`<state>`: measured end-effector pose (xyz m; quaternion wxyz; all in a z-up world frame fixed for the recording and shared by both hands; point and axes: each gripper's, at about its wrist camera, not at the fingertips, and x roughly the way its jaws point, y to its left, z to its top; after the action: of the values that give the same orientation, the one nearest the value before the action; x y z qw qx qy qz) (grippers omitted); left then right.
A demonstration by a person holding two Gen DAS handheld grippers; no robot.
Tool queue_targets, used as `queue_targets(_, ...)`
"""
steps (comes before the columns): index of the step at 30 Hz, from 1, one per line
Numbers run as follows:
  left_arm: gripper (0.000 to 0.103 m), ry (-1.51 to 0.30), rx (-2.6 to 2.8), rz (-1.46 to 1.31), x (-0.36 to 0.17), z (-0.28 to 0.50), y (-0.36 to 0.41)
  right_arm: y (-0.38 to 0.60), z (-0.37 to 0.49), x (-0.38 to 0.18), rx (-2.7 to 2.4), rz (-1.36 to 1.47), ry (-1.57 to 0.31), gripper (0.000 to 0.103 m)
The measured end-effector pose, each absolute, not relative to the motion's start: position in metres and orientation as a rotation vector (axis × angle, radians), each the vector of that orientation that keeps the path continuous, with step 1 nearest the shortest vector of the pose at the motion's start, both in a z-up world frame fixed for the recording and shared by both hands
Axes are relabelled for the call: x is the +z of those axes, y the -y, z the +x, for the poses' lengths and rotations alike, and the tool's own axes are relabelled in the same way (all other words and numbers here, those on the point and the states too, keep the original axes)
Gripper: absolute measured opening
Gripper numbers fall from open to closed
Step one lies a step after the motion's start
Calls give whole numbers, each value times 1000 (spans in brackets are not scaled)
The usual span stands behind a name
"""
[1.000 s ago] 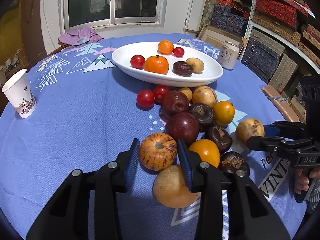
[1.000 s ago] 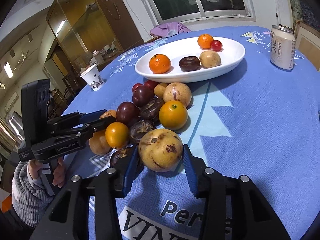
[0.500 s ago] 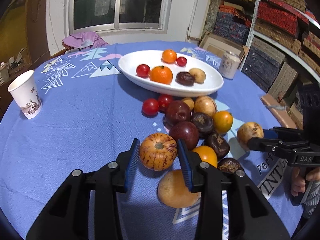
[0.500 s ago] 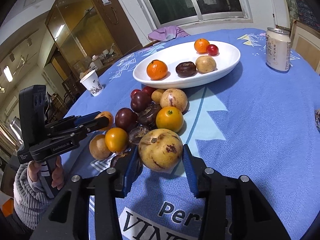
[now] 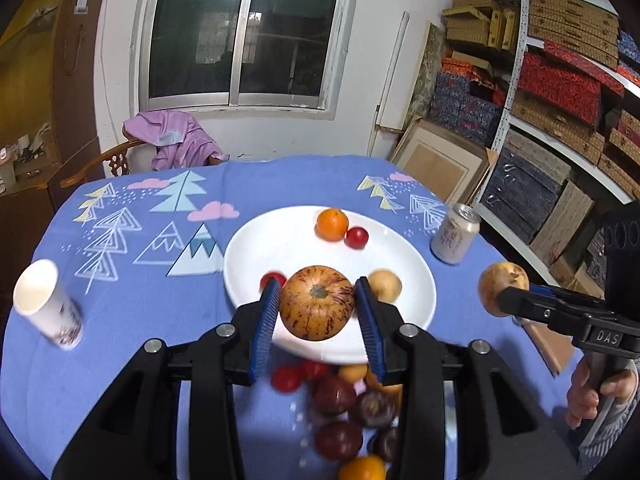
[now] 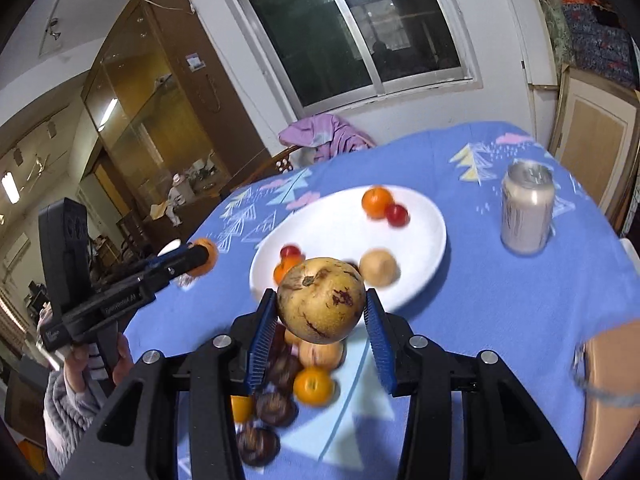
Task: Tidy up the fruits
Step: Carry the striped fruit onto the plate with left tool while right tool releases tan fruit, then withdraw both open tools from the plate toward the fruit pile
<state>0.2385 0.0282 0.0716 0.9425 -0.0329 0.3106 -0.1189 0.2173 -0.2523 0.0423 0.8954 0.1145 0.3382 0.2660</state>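
Observation:
My left gripper (image 5: 317, 305) is shut on an orange fruit with red speckles (image 5: 317, 307) and holds it in the air over the near rim of the white oval plate (image 5: 288, 252). My right gripper (image 6: 321, 309) is shut on a yellow-brown spotted fruit (image 6: 321, 299), also lifted, in front of the plate (image 6: 416, 240). The plate holds an orange (image 5: 332, 224), a small red fruit (image 5: 357, 237) and a tan fruit (image 5: 385, 285). A pile of dark plums and oranges (image 5: 352, 412) lies on the blue cloth below both grippers.
A drink can (image 5: 455, 239) stands right of the plate; it also shows in the right wrist view (image 6: 527, 207). A paper cup (image 5: 46, 305) stands at the left. A chair with pink cloth (image 5: 172, 146) is behind the table. Shelves of boxes (image 5: 560, 92) line the right wall.
Both grippers have lifted their fruits off the cloth and risen, moving toward the plate. The fruit pile now lies below them.

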Motion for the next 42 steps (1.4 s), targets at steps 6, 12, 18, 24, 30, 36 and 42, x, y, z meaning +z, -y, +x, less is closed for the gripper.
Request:
queue_targets(6, 38, -723, -200, -36, 49, 309, -11, 235, 289, 17, 439, 212, -765, 45)
queue_targets(12, 38, -813, -179, -65, 19, 363, -13, 231, 331, -10, 390, 216, -819, 45)
queue_targets(18, 54, -835, -183, -104, 2, 378, -17, 230, 341, -21, 382, 229, -830, 62)
queue_targets(24, 63, -787, -196, -154, 17, 349, -27, 240, 310, 11, 412, 256, -733, 67)
queue_targets(30, 79, -725, -168, -153, 32, 278, -47, 252, 252, 32, 446, 274, -645, 82)
queue_targets(36, 92, -697, -127, -178, 24, 193, -74, 266, 193, 10, 478, 308, -651, 86)
queue_targets(42, 96, -697, -104, -154, -2, 119, -81, 271, 173, -12, 452, 308, -695, 92)
